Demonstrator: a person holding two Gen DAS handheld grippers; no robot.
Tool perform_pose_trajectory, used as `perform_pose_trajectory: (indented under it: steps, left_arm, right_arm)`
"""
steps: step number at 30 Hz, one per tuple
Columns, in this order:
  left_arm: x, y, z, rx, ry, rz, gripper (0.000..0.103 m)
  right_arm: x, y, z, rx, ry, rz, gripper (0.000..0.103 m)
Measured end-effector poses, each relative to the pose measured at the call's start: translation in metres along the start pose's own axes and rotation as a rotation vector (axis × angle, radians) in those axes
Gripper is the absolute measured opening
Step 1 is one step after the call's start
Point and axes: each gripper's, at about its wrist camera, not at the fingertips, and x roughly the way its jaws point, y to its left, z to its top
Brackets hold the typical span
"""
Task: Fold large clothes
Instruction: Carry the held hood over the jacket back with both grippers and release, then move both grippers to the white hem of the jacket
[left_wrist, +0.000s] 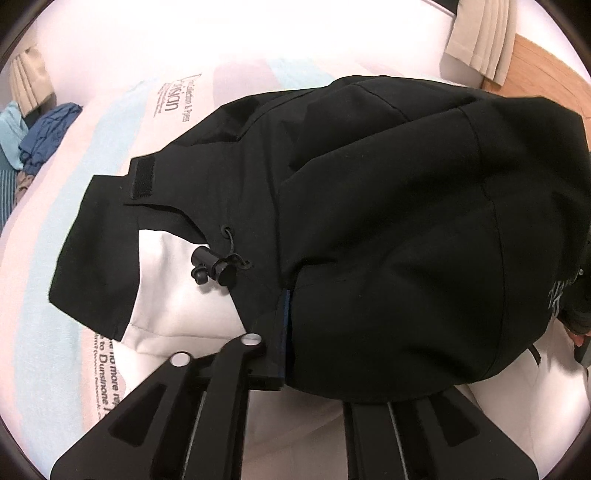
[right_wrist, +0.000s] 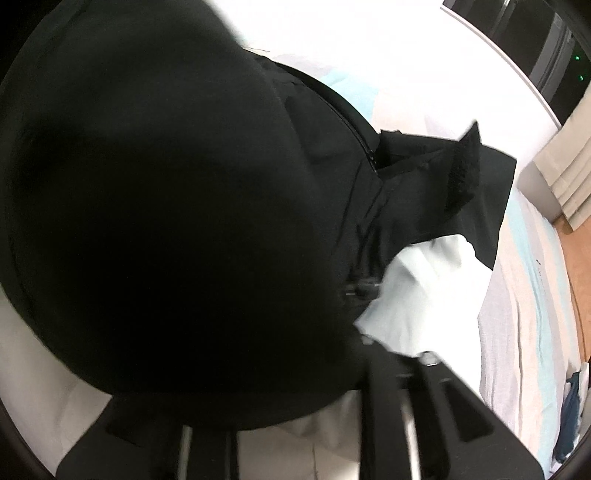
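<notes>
A large black jacket (left_wrist: 388, 221) with a white panel (left_wrist: 173, 295) lies bunched on the bed. In the left wrist view a cord lock (left_wrist: 214, 267) and a velcro cuff strap (left_wrist: 142, 181) show on its left side. My left gripper (left_wrist: 295, 332) is at the near fold. One fingertip's blue pad (left_wrist: 285, 325) rests against the cloth, and the other finger is hidden under it. In the blurred right wrist view the jacket (right_wrist: 166, 221) bulges over my right gripper (right_wrist: 325, 369). Its visible finger (right_wrist: 388, 373) stands away from the cloth, beside the white panel (right_wrist: 424, 291).
The bedsheet (left_wrist: 66, 258) is striped pink and light blue with printed text. Blue clothes (left_wrist: 48, 129) are piled at the far left. A curtain (left_wrist: 480, 37) and wooden floor (left_wrist: 546, 74) lie beyond. A sleeved hand (left_wrist: 576, 325) shows at the right edge.
</notes>
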Motion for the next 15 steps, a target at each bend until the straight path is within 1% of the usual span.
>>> perform_pose_trajectory:
  steps: [1,2,3,4,5,6,7,9,10,11,13,15]
  left_arm:
    - [-0.005,-0.002,-0.001,0.0,-0.002,0.007,0.027]
    - [-0.01,-0.003,-0.003,0.0,-0.006,0.009,0.04]
    - [-0.016,-0.004,-0.004,-0.002,-0.011,0.007,0.045]
    - [-0.024,-0.005,-0.006,-0.013,-0.014,0.017,0.064]
    - [-0.032,-0.005,-0.009,-0.031,-0.025,0.034,0.086]
    - [-0.038,-0.004,-0.011,-0.046,-0.036,0.044,0.088]
    - [-0.046,-0.003,-0.016,-0.066,-0.038,0.045,0.088]
    - [-0.059,-0.004,-0.029,-0.093,-0.016,0.044,0.088]
    - [-0.063,-0.004,-0.034,-0.103,-0.008,0.044,0.09]
    - [-0.069,-0.005,-0.042,-0.114,0.007,0.043,0.091]
    - [-0.082,-0.007,-0.059,-0.147,0.032,0.054,0.093]
    - [-0.097,-0.009,-0.078,-0.177,0.052,0.063,0.095]
  right_arm:
    - [-0.005,0.002,0.0,-0.001,-0.01,0.002,0.052]
    - [-0.01,0.004,-0.001,-0.003,-0.021,0.004,0.055]
    - [-0.015,0.006,-0.001,-0.006,-0.03,0.001,0.059]
    - [-0.021,0.009,-0.002,-0.01,-0.034,-0.007,0.062]
    - [-0.026,0.01,-0.004,-0.005,-0.034,-0.008,0.064]
    - [-0.03,0.01,-0.005,0.002,-0.033,-0.007,0.069]
    - [-0.036,0.011,-0.009,0.01,-0.029,-0.012,0.073]
    - [-0.051,0.012,-0.016,0.023,-0.026,-0.019,0.075]
    - [-0.056,0.013,-0.019,0.028,-0.019,-0.021,0.081]
    - [-0.062,0.013,-0.025,0.034,-0.007,-0.023,0.083]
    - [-0.071,0.01,-0.035,0.051,0.009,-0.011,0.084]
    - [-0.086,0.006,-0.054,0.067,0.02,-0.009,0.085]
